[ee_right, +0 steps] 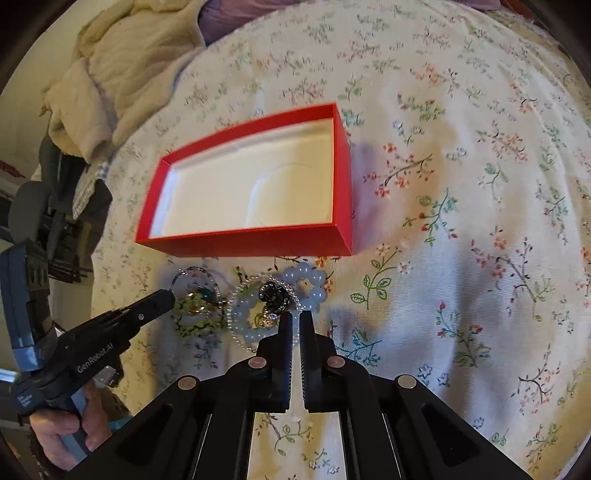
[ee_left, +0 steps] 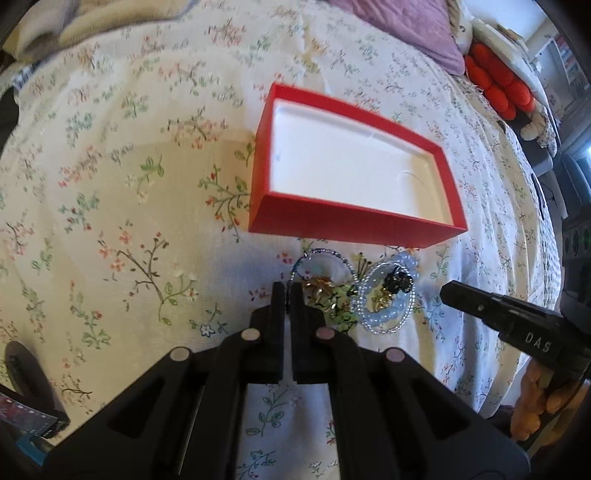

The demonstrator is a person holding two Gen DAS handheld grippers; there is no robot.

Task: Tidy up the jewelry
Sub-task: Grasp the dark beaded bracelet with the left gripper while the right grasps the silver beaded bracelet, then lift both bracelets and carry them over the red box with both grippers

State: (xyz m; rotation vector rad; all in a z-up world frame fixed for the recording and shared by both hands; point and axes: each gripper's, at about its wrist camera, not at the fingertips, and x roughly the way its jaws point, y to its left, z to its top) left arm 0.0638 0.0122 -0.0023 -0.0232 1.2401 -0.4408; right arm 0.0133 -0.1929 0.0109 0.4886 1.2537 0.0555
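Note:
An open red box with a white lining lies on the floral bedspread; it also shows in the right wrist view. Just in front of it is a pile of jewelry: a pale blue bead bracelet, a thin beaded ring, green bead pieces, and gold and dark charms. My left gripper is shut and empty, its tips at the pile's left edge. My right gripper is shut and empty at the pile's right edge; it shows from the side in the left wrist view.
The floral bedspread covers the bed. A purple pillow and an orange knitted item lie at the far right. A cream blanket is heaped at the far left, with furniture beyond the bed edge.

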